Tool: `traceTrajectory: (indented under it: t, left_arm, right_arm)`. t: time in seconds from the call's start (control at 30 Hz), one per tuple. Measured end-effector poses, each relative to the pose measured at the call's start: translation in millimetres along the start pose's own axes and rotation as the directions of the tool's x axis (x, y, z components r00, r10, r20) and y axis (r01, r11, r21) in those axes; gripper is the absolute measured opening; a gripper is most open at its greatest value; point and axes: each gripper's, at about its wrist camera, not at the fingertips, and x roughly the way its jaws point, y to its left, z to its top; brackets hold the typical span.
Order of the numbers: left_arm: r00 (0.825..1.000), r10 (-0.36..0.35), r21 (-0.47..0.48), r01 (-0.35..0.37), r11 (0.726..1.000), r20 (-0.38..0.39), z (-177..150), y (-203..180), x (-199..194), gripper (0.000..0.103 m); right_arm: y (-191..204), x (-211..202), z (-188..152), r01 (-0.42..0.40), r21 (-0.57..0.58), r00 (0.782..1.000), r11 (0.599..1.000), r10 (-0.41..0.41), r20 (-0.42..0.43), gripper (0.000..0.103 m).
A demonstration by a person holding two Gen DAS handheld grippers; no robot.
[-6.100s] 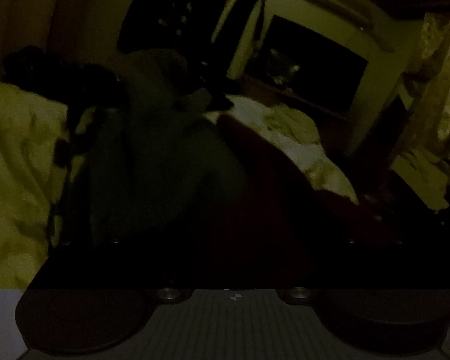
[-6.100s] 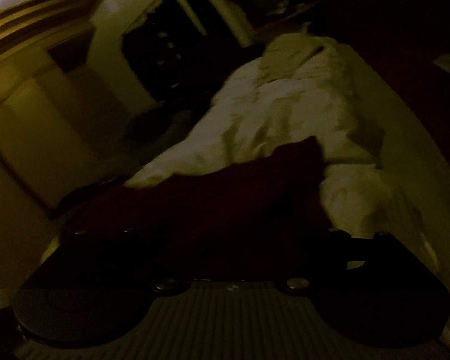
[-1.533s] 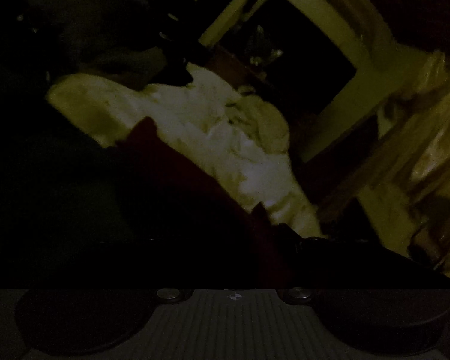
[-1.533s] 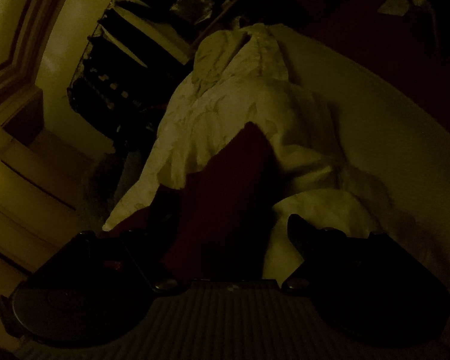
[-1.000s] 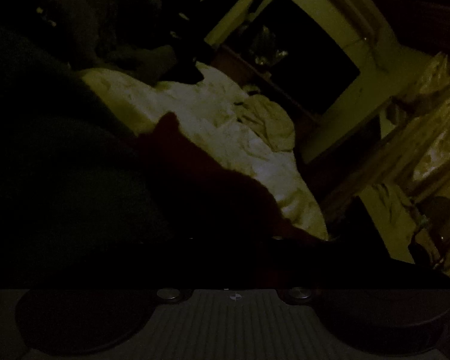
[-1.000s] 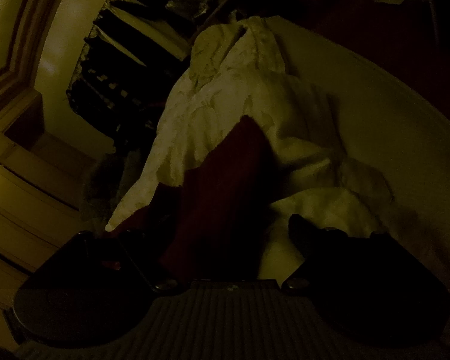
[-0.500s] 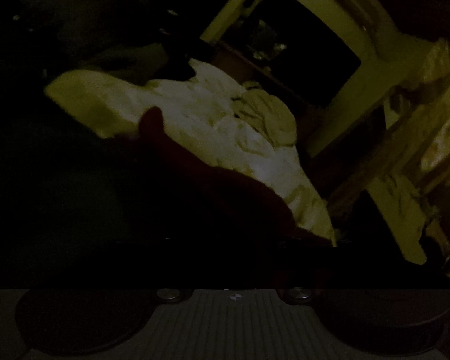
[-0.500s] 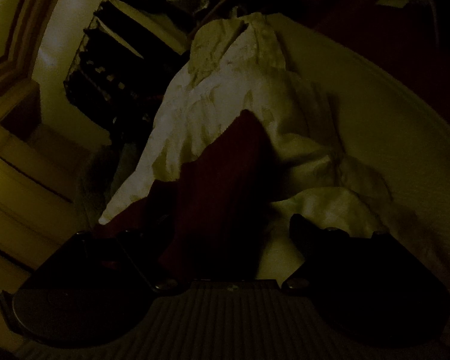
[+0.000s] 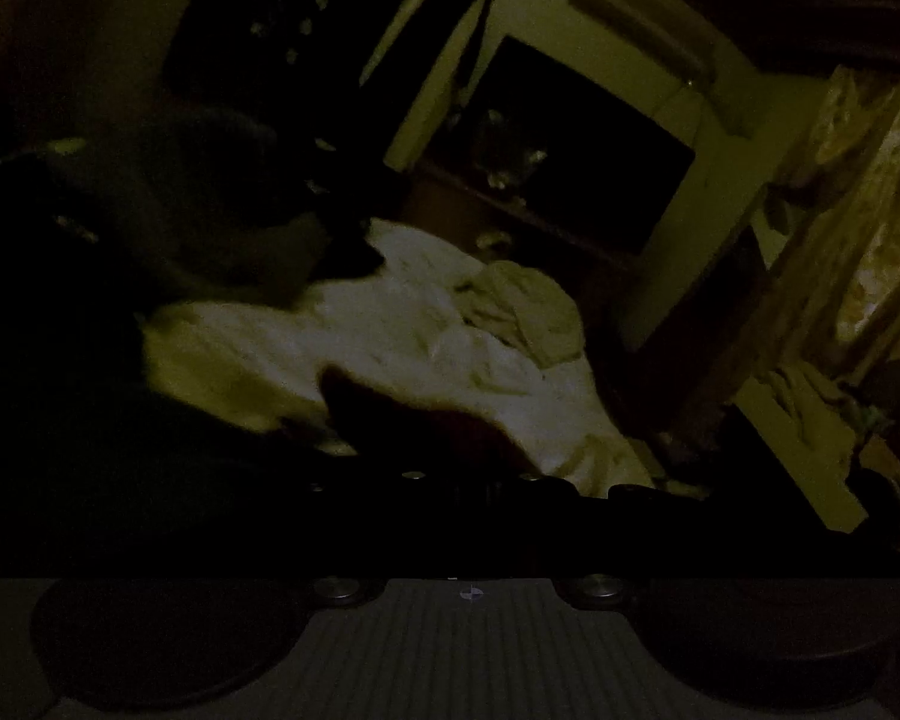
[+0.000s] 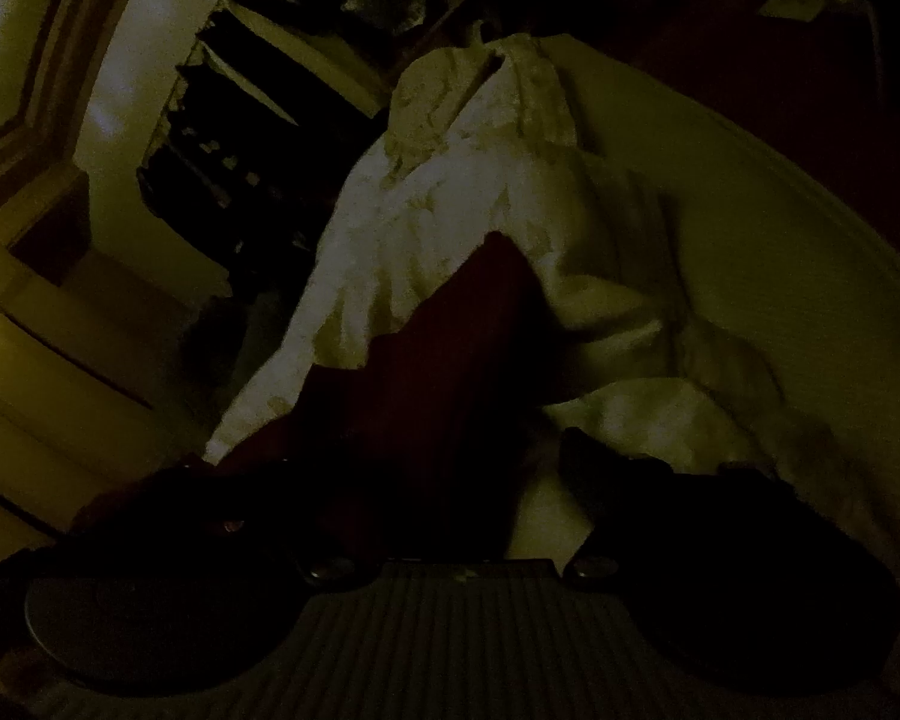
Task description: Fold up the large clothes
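- Although the room is very dim, a bed (image 9: 390,324) with a rumpled pale cover is made out in the left wrist view, with a dark red garment (image 9: 426,426) spread over its near edge.
- The left gripper (image 9: 468,498) is seen only as a black bar along the bottom; its jaws are brought fully together, and the garment's dark edge runs straight down into them, though a grip cannot be confirmed in the gloom.
- A small crumpled pale cloth (image 9: 522,306) is seen lying on the cover toward the bed's far edge, well apart from the garment.
- A dark cabinet (image 9: 570,156) is seen beyond the bed, and a yellow curtain (image 9: 870,228) at the right.
- In the right wrist view, the same garment (image 10: 450,360) is seen draped lengthwise across the pale cover (image 10: 480,204), from the middle of the bed down to its near edge.
- The right gripper (image 10: 444,510) is held fairly wide and its jaws are closing; the garment lies between the fingers (image 10: 606,468), and contact with the pads cannot be told.
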Motion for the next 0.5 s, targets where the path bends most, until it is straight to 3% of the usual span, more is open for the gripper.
traceTrajectory:
  t: [0.17,0.23,0.33,0.43,0.5]
  left_arm:
    - [0.993,0.086,0.031,-0.084,0.996,-0.080,-31.3,27.4,-30.4,0.058]
    - [0.990,0.086,-0.025,-0.089,0.996,-0.110,-49.1,47.6,-28.3,0.054]
    - [0.994,0.044,-0.121,-0.056,0.991,-0.100,-58.3,68.6,-26.3,0.059]
    - [0.993,0.083,-0.069,-0.090,0.994,-0.088,-48.6,57.6,-30.9,0.100]
    - [0.988,0.136,0.006,-0.136,0.991,-0.074,-41.4,42.0,-38.8,0.103]
  right_arm:
    - [1.7,-1.2,0.2,-0.005,-0.007,1.000,1.000,0.005,-0.009,0.080]
    - [5.6,0.7,-0.7,-0.002,-0.025,1.000,1.000,0.002,-0.023,0.082]
    - [12.9,1.6,-3.0,0.030,-0.077,0.999,0.997,-0.032,-0.024,0.085]
    - [16.8,1.3,-5.5,0.047,-0.101,0.998,0.994,-0.050,-0.031,0.085]
    - [19.2,0.1,-5.9,0.060,-0.116,0.998,0.991,-0.063,-0.019,0.081]
